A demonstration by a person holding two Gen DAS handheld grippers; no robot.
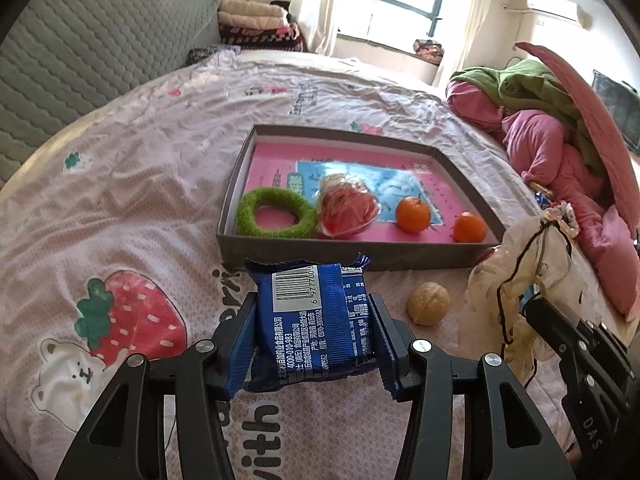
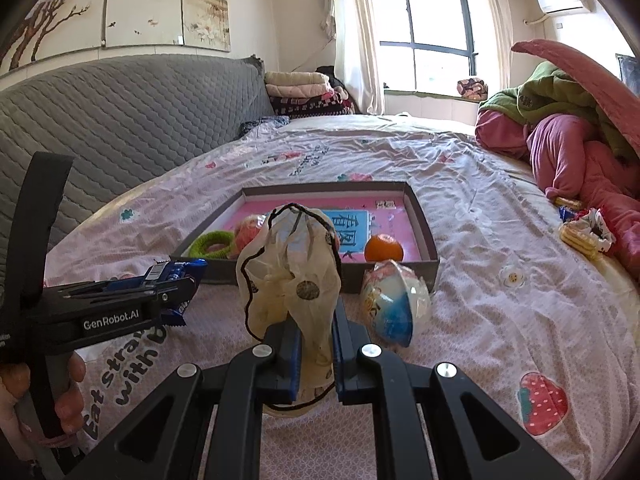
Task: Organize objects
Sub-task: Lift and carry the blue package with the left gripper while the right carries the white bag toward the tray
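My left gripper (image 1: 314, 324) is shut on a blue snack packet (image 1: 316, 320) and holds it just in front of the grey tray (image 1: 280, 250). The tray holds a green fuzzy ring (image 1: 276, 214), a red wrapped bundle (image 1: 347, 210) and two oranges (image 1: 413, 214). My right gripper (image 2: 316, 344) is shut on a cream cloth pouch with black trim (image 2: 290, 280), held upright before the tray (image 2: 424, 224). A walnut (image 1: 428, 303) lies on the bed in front of the tray. A colourful ball (image 2: 394, 306) lies by the tray's near right corner.
The bed has a pink printed sheet (image 1: 120, 184) and a grey quilted headboard (image 2: 120, 120). A heap of pink and green bedding (image 2: 572, 136) lies at the right. Snack packets and a hair tie (image 2: 584, 228) lie beside that heap. Folded blankets (image 2: 304, 92) are stacked at the back.
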